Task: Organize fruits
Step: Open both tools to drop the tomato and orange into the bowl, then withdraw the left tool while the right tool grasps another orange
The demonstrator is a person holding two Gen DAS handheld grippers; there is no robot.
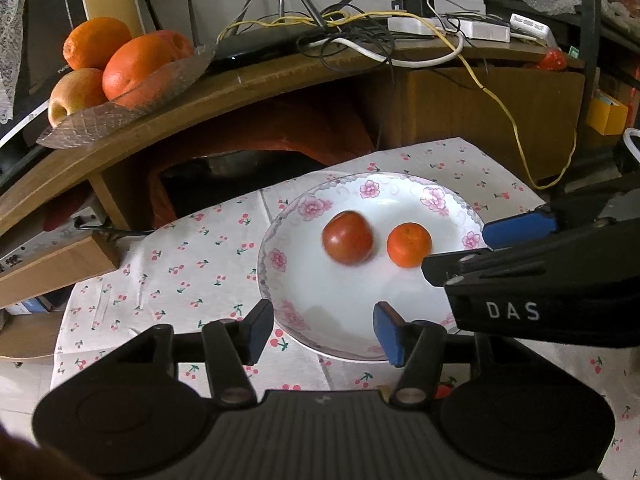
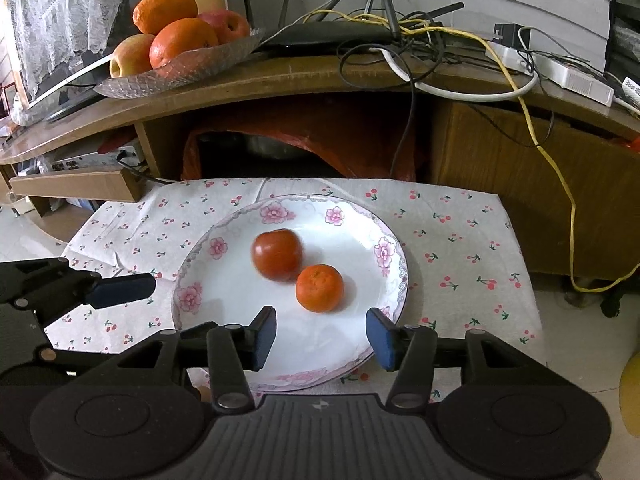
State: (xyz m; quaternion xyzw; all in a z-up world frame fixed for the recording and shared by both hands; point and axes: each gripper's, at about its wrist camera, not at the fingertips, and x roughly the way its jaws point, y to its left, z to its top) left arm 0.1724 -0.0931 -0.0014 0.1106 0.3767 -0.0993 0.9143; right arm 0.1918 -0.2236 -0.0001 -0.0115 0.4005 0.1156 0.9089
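Tomato (image 2: 277, 255) and small orange (image 2: 319, 288) lie just apart near the middle of a floral-rimmed plate (image 2: 224, 304), itself centred on the cherry-print cloth (image 2: 452, 248) covering the bench. The tomato appears blurred. Left tongs (image 1: 324, 330) and right tongs (image 2: 321, 337) are both spread and hold nothing, poised over the plate's near rim. Bare cloth borders the plate toward the bench's left and right edges. Beyond the far edge, a wooden shelf (image 2: 300, 76) carries a fruit tray (image 2: 180, 70) and tangled cables (image 2: 404, 36).

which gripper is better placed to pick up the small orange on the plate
Probably right. The right gripper is open, with the small orange just ahead between its fingers; the left gripper faces the tomato instead.
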